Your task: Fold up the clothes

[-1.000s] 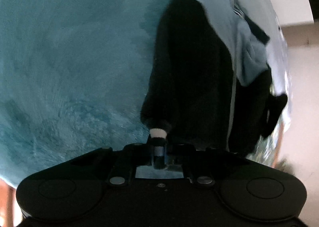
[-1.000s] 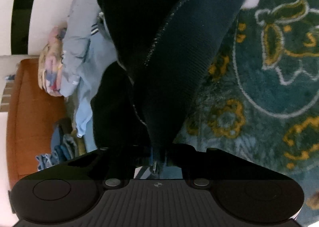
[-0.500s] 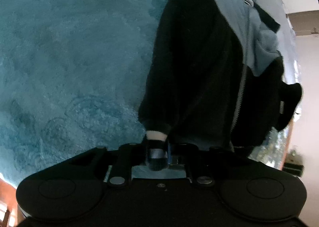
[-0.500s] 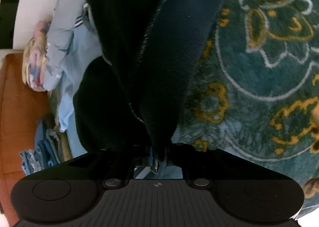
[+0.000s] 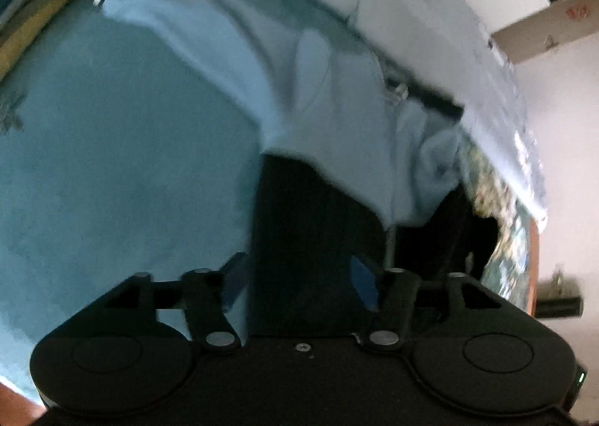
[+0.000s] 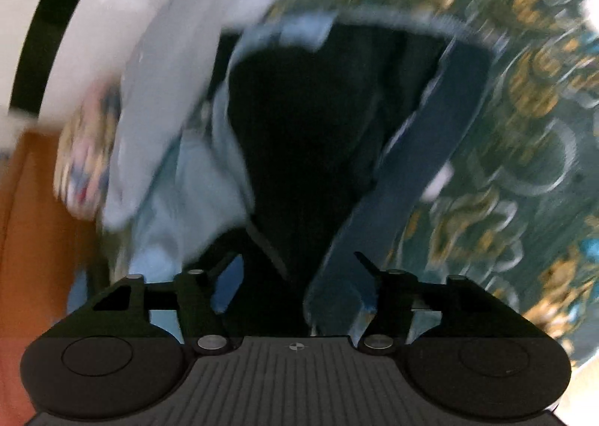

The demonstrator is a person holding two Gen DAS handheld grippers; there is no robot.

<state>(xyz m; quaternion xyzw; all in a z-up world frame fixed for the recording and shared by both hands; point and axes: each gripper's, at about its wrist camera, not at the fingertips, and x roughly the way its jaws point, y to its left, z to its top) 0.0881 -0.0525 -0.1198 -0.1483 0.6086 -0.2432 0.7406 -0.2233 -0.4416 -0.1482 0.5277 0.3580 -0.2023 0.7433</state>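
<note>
**Both claws wide above the dark garment**

The left claw (image 5: 295,276) and right claw (image 6: 295,276) have just been opening; their jaws stand wide, pressing nothing. The black garment (image 5: 314,238) lies below on the teal rug (image 5: 123,163), its long axis running away toward light blue clothing (image 5: 337,118) beyond.

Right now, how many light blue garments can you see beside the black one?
1 for certain: the light blue garment lies partly over the black garment, on the teal carpet. A paler sheet lies beyond it. Others may be hidden.
</note>
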